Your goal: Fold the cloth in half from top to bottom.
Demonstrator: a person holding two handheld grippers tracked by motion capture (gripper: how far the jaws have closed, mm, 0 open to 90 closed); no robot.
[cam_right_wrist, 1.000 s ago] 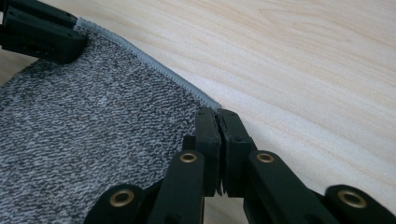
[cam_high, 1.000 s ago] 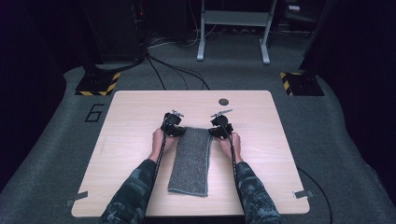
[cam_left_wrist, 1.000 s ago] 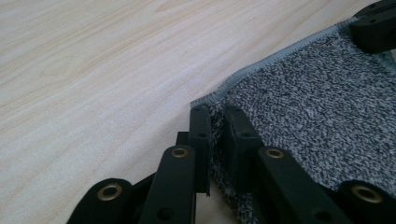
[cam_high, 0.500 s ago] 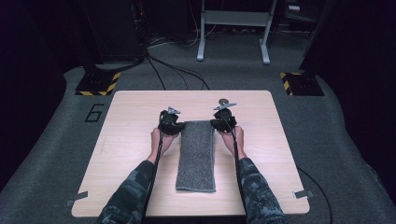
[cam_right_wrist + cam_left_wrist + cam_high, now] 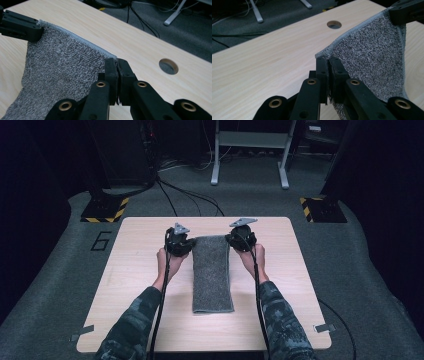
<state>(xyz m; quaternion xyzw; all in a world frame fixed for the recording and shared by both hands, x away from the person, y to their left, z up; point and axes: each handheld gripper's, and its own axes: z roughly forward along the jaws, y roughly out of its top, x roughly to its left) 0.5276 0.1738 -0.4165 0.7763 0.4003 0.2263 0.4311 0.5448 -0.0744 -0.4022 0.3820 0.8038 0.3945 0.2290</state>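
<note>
Two claws pinch the towel's far corners; left claw clamped at 10 o'clock, right claw at 2 o'clock; far edge raised, the rest lies mid-desk.

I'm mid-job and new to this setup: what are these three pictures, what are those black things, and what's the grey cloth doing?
There is no robot arm here: a person holds a hand-held clamp tool in each hand. The high view looks down from above the person's side of the wooden table. There the left gripper and right gripper sit at the far corners of a grey towel, which stretches back toward the person. The other two pictures come from cameras riding on each tool. In the left gripper view its black fingers are shut on one towel corner; in the right gripper view its fingers pinch the other. The far edge is lifted between them. A round hole lies beyond.
</note>
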